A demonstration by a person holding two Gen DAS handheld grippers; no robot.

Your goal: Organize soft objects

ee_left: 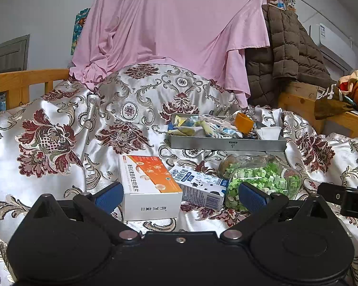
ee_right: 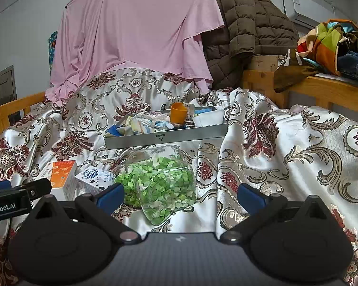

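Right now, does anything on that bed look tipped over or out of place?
Yes. The glass jar of green paper bits lies on its side on the bedspread, in front of the metal tray. Nothing seems spilled. The milk carton beside it also lies flat. In the tray, an orange cup sits among crumpled cloths.

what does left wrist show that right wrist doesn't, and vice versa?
Left wrist only: the full top face of the orange-white box between the open left gripper.
Right wrist only: blue denim on the wooden shelf, and the right gripper, open and empty.
Both: jar of green bits, milk carton, metal tray holding cloths and an orange cup.
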